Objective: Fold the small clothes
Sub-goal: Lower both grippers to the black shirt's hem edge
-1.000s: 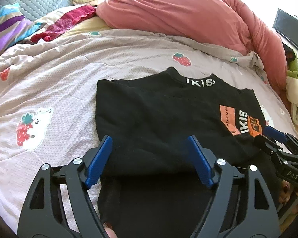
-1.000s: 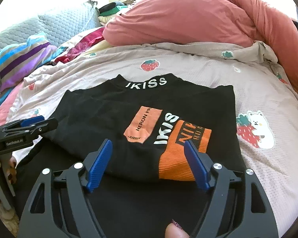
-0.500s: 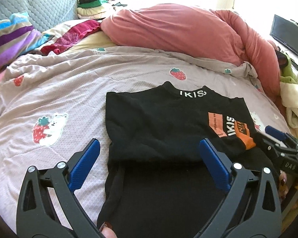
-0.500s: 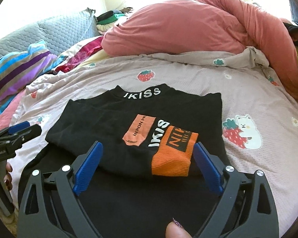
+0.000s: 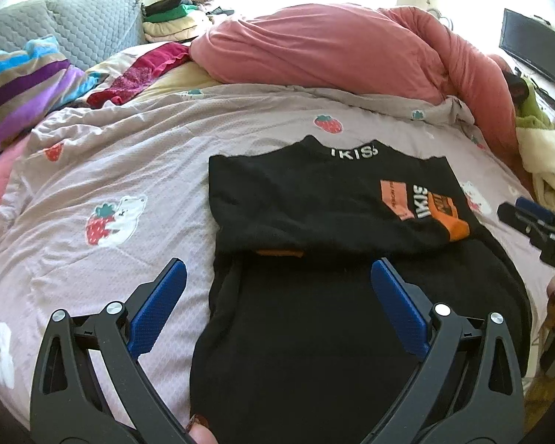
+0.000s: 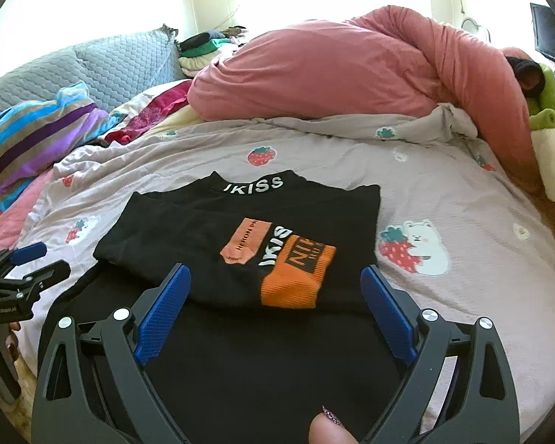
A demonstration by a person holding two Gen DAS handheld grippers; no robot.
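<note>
Two grippers, both now clear of the cloth; a second ago each sat close over the folded edge with its jaws noticeably narrower. Landmark for all places: the black top [image 6: 240, 244].

Bed: the strawberry-print cover [image 5: 103, 170] lies under the black top on every side. A pink duvet [image 5: 333, 55] is heaped well beyond the top's collar. A striped cushion [image 5: 22, 85] sits far off to the top's left, with a quilted grey headboard pad [image 6: 122, 63] beyond it.

Black top: it lies flat on the cover, collar lettering away from the cameras. The upper part, with orange sleeve panels [image 6: 296, 277], is laid over the lower body, whose plain black panel stretches toward the cameras. The sleeves look tucked in, so the width is already narrowed.

Left gripper [image 5: 277, 307]: jaws spread wide, nothing between them or gripped. It hovers above the top's left near portion, farther back and higher than a second ago.

Right gripper [image 6: 277, 307]: jaws wide and empty, widening a little over the second, now steady. It hovers above the top's near right portion, also drawn back.

Meaning, as judged: the cloth is released and stays where it was laid, so this fold holds. The long lower panel is not yet folded; the hem end nearest the cameras probably goes up next.
</note>
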